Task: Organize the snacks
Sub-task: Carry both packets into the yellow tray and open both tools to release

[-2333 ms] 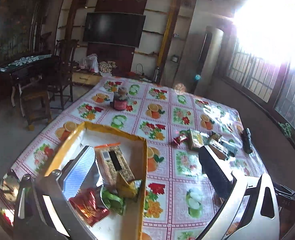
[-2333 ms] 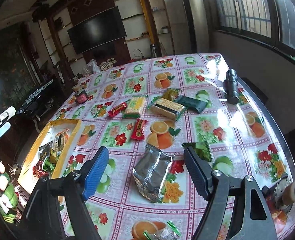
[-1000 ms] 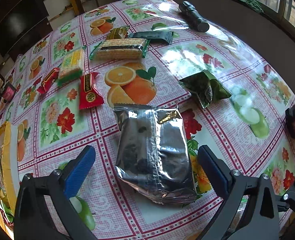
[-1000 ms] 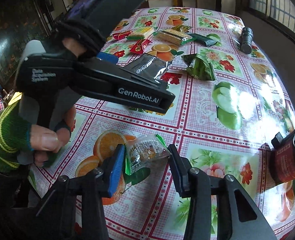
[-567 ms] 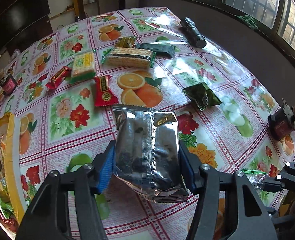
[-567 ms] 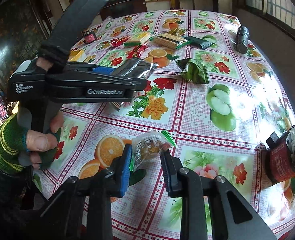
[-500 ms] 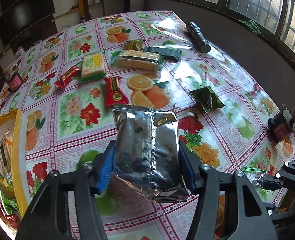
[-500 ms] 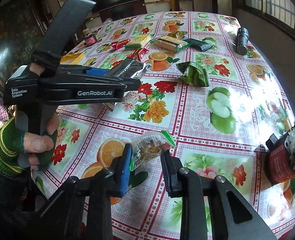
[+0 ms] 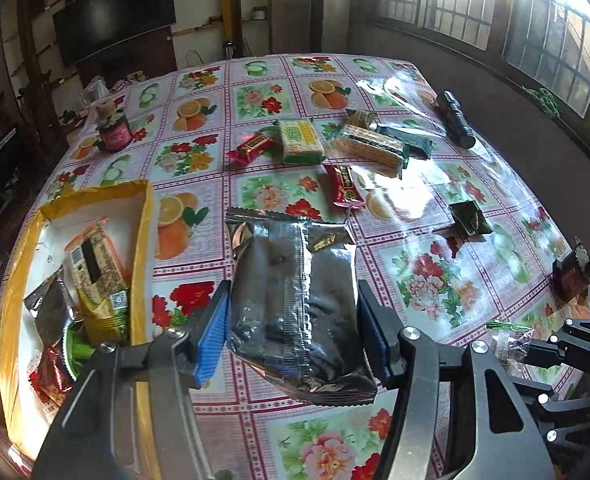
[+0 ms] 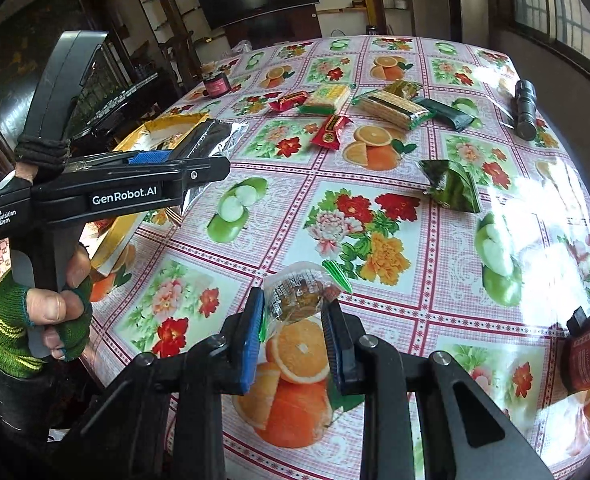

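I have the left gripper (image 9: 291,320) clenched on the silver foil snack bag (image 9: 295,300), pads pressing its two long sides so the crinkly pack hangs flat between them, lifted off the tabletop (image 9: 435,288) rather than dragging over the slick floral cloth. The right gripper (image 10: 293,336) is clamped on a small clear-wrapped snack with green ends (image 10: 301,292), held just above the cloth near my edge. I judge both are loaded so one trip serves two items. The yellow-rimmed box (image 9: 143,240) sits at the left, already holding several packets, and the foil bag is just beside its right wall, so I would swing left and let go over the open white floor of the box. Waiting farther out are the red candy wrappers (image 9: 345,186), the yellow-green wafer pack (image 9: 299,140), the long cracker pack (image 9: 369,148) and a dark green pouch (image 9: 469,220). The black flashlight (image 9: 455,124) and the small red jar (image 9: 113,132) look like non-snacks, so I'd leave them.
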